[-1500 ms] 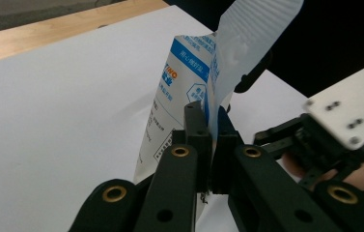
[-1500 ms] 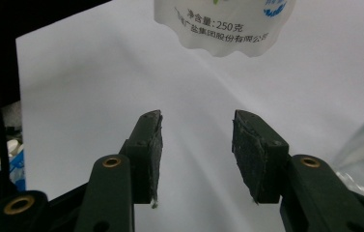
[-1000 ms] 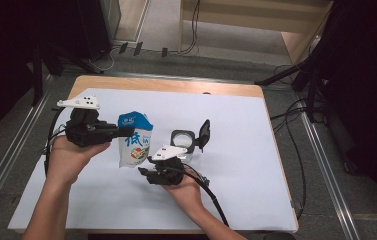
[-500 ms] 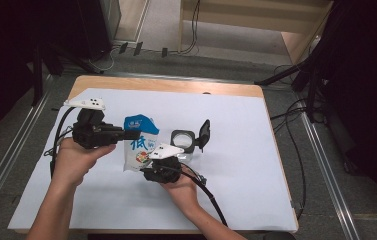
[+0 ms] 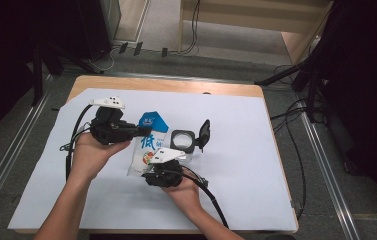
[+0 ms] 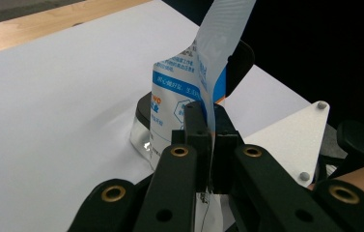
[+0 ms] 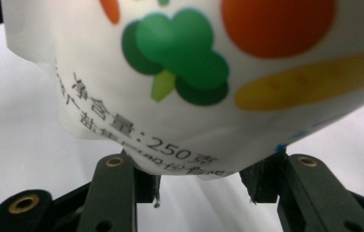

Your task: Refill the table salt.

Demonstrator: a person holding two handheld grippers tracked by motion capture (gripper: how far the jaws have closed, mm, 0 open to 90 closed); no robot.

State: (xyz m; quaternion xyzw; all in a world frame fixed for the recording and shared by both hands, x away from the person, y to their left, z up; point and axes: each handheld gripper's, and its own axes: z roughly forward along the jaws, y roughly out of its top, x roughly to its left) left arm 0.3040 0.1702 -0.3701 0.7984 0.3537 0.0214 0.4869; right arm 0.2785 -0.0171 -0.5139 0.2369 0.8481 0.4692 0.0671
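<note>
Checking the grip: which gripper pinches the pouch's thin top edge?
The left gripper, shut on the pouch top strip; the right gripper clasps its bulging bottom.

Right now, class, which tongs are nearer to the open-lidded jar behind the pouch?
Right. The right tongs grip the pouch bottom, just in front of the jar; the left tongs pinch the pouch's top, farther left.

Pouch point(image 7: 189, 82) cut off by top edge in right gripper view, upper print out of frame. Left gripper point(image 6: 207, 145) hides container point(image 6: 143, 123) behind pouch. Container contents untellable.
</note>
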